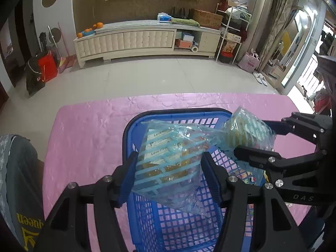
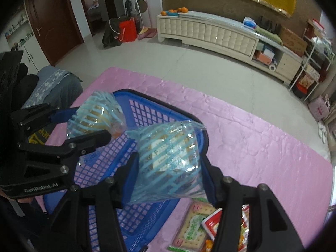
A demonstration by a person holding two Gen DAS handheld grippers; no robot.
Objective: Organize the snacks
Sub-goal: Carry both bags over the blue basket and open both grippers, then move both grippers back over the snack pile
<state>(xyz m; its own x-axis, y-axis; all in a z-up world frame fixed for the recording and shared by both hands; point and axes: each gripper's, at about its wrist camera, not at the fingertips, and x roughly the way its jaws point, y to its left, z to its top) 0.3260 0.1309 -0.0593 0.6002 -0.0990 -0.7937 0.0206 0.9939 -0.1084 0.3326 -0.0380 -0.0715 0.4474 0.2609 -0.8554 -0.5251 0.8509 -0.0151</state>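
Snack bags, two of them, blue-striped and see-through: left tongs point(image 1: 168, 166) clamp one bag point(image 1: 168, 157) above the blue basket point(image 1: 134, 126), right tongs point(image 2: 170, 174) clamp the other bag point(image 2: 170, 157) at its rim. Several loose packets point(image 2: 193, 229) lie beside the basket on the pink worktop point(image 2: 252, 147).

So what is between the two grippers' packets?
Only the blue basket wall shows between the left gripper packet and the right gripper packet, in the right wrist view.
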